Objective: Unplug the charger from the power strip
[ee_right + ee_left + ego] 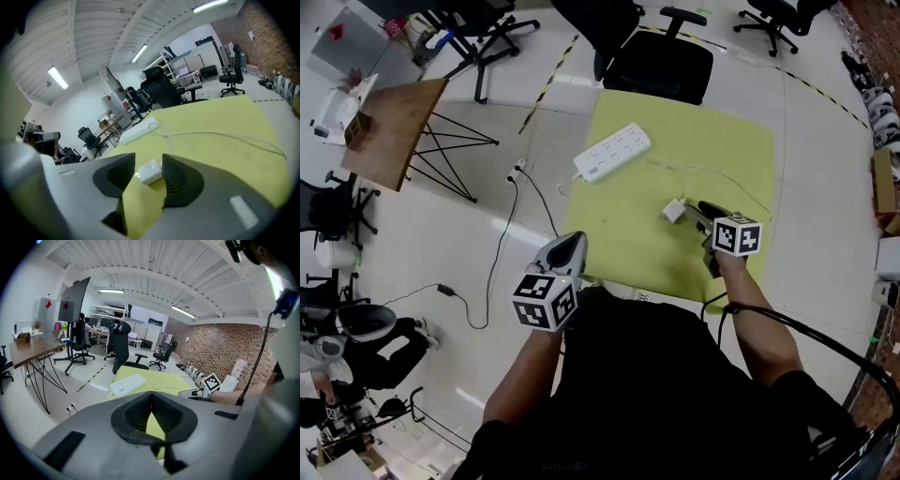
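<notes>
A white power strip (612,152) lies at the far left of the yellow surface (703,131), with no plug in it that I can see. The white charger (674,210) rests on the yellow surface nearer me, its thin white cable (712,173) looping off to the right. My right gripper (694,216) is right behind it. In the right gripper view the charger (150,171) lies between the open jaws, close to the right pad (176,176), with a gap on its left. My left gripper (572,242) hovers at the near left edge, shut and empty (151,397).
A black office chair (661,61) stands at the far edge of the yellow surface. A wooden table (389,131) on thin black legs is to the left. A black cable (502,253) and a plug (517,171) lie on the white floor between them.
</notes>
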{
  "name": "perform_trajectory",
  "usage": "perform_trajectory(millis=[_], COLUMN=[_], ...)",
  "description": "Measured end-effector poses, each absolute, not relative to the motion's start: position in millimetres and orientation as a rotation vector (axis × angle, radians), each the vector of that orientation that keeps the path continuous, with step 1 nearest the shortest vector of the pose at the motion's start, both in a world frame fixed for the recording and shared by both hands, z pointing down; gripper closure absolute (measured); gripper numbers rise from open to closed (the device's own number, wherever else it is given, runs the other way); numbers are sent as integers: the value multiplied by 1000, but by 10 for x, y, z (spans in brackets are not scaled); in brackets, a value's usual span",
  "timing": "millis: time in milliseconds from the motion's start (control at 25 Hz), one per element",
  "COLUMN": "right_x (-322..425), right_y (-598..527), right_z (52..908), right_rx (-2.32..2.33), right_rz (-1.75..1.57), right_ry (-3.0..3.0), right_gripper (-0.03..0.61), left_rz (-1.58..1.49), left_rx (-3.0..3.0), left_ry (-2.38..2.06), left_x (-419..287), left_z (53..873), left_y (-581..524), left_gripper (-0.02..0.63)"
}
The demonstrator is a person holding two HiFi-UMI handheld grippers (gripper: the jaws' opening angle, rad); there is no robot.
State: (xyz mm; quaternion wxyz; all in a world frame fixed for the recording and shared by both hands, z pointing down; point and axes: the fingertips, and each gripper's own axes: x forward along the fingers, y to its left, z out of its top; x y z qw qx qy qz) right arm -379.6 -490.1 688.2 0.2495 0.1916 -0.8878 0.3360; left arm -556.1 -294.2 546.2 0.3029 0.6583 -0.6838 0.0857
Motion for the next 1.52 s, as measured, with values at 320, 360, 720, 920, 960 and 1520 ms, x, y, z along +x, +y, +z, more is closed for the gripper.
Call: perform_trajectory(millis=[320,360,720,920,960,1520], right_x=[-4089,-4126,-4410,-4550,-4587,-4535], right_y=[-4261,-4188,-3749,-3456,-3372,-2125], right_z=[5832,5725,5091,4923,4896,4753], right_rx=[269,242,209,310,325,744], right_rz=[912,920,1038,970,933,809], right_ry=[-2721,-2742,-2866,-2885,-2885,-2846], right_gripper=[576,576,577,577,577,577], left_rz=[260,257,199,168,161,151], left_rx=[1757,1762,1809,1848,1860,2102], left_ry=[-1794,-1800,-1843,-1830,-1827,-1589], left_x=[-5563,-5585,-5983,-6254,-6310,-6511], left_z=[5451,5425,5103,5005,4978,4923], left_y=[-2906,-2900,-2509,-2186,-2129,-1562], left_gripper=[607,607,607,607,607,607])
